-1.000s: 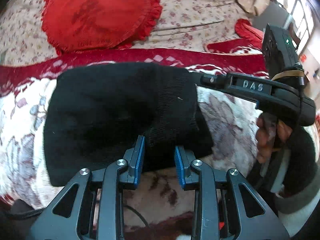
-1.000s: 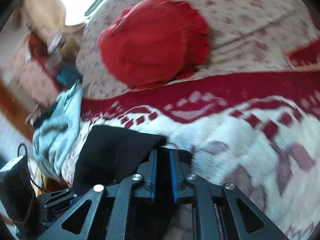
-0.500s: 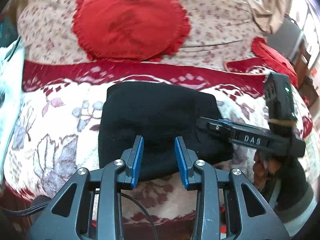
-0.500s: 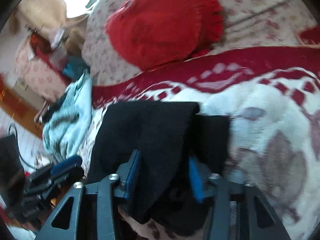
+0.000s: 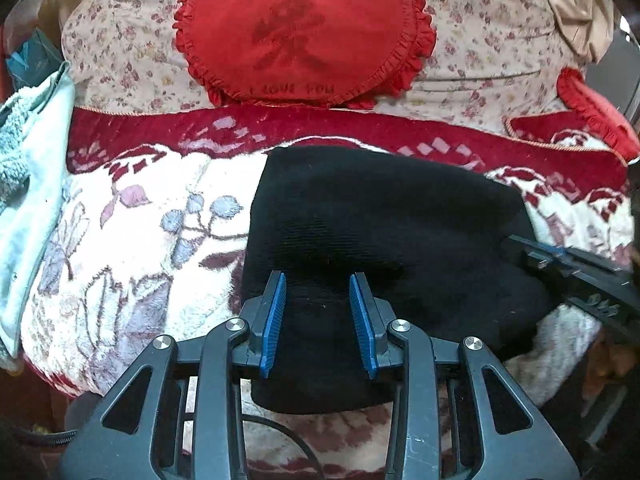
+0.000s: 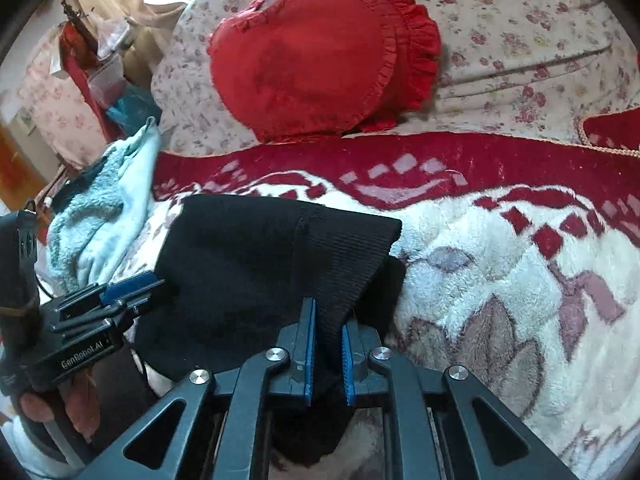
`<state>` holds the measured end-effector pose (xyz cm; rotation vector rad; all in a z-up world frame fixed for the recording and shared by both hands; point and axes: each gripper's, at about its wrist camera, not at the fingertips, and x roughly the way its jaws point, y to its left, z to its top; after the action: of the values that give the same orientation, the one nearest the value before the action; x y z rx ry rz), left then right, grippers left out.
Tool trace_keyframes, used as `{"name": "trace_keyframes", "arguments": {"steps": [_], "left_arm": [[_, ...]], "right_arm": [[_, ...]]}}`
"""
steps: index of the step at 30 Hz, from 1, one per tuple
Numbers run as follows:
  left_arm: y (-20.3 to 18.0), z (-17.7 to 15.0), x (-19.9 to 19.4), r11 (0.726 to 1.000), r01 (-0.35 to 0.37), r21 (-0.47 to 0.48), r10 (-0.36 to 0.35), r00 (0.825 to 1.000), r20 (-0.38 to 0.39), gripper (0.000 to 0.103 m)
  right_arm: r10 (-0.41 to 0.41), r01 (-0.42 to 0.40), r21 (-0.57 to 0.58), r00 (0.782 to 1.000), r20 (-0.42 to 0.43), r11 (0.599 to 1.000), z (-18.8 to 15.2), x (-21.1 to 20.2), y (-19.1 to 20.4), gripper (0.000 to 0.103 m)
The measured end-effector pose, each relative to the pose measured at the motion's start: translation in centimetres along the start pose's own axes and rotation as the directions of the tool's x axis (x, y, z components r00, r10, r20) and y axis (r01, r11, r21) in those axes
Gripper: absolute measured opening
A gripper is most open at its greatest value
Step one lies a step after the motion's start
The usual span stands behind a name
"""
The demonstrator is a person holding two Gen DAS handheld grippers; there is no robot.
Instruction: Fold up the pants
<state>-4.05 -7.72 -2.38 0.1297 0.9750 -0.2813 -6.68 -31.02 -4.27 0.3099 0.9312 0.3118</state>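
Clutter first: red heart-shaped cushion (image 5: 304, 36) with frilled edge sits top centre of the left wrist view, leaning on a floral-print pillow (image 5: 492, 28). Second red cushion (image 5: 592, 116) at right edge. Light blue towel (image 5: 28, 168) bunched at left edge. Red-and-white floral blanket (image 5: 132, 248) covers the bed.

Black pants (image 5: 384, 232), folded into a compact block, lie on the blanket, centre to lower right of that view.

Left gripper (image 5: 316, 316) hovers over the pants' near edge, blue pads spread, nothing pinched. Right gripper (image 6: 329, 354), lower centre of the right wrist view, jaws closing, pads pinching a ribbed fold of the pants. A hand (image 6: 60, 404) shows lower left there, holding the left gripper's handle.
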Motion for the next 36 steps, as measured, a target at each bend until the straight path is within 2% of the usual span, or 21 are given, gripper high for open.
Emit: {"name": "trace_keyframes", "arguments": {"steps": [2,3,5,6,10,16,20,25,31,36], "left_arm": [[0.1,0.1,-0.2,1.000,0.003,0.002,-0.003,1.000,0.001,0.031],[0.2,0.2,-0.3,1.000,0.008,-0.001,-0.008,1.000,0.001,0.031],[0.4,0.6,-0.6,1.000,0.008,-0.010,-0.008,1.000,0.006,0.031],[0.6,0.8,-0.7,1.000,0.005,-0.017,-0.005,1.000,0.013,0.031],[0.9,1.6,-0.4,1.000,-0.009,-0.023,0.009,1.000,0.019,0.031],[1.4,2.5,0.9,0.999,-0.023,-0.028,0.023,1.000,0.012,0.031],[1.5,2.9,1.9,0.999,-0.033,-0.025,0.033,0.999,0.006,0.040],[1.8,3.0,2.6,0.999,-0.026,-0.037,0.026,1.000,-0.003,0.042],[1.8,2.9,2.2,0.999,-0.025,-0.045,0.025,1.000,-0.004,0.042],[1.7,2.6,1.8,0.999,-0.027,-0.045,0.027,1.000,-0.006,0.042]], "right_arm": [[0.002,-0.002,0.017,1.000,0.016,1.000,0.2,-0.8,0.0,0.025],[-0.027,0.027,0.004,0.999,0.028,1.000,0.4,-1.4,0.4,0.027],[-0.082,0.084,-0.037,0.995,0.060,0.996,0.8,-2.9,1.1,0.027],[-0.083,0.086,-0.043,0.994,0.077,0.995,1.1,-3.5,1.4,0.027],[-0.021,0.030,-0.076,0.994,0.111,0.997,1.9,-4.6,3.0,0.027],[-0.013,0.020,-0.136,0.999,0.051,0.990,2.5,-0.8,4.8,0.027],[-0.056,0.057,-0.129,0.998,0.007,0.990,2.6,2.0,4.3,0.027],[-0.062,0.060,-0.114,0.998,-0.008,0.992,2.7,3.4,3.6,0.027],[-0.057,0.056,-0.124,0.998,-0.001,0.991,2.6,1.3,4.4,0.027],[-0.034,0.035,-0.172,0.999,0.006,0.985,0.9,-1.6,5.9,0.027]]}}
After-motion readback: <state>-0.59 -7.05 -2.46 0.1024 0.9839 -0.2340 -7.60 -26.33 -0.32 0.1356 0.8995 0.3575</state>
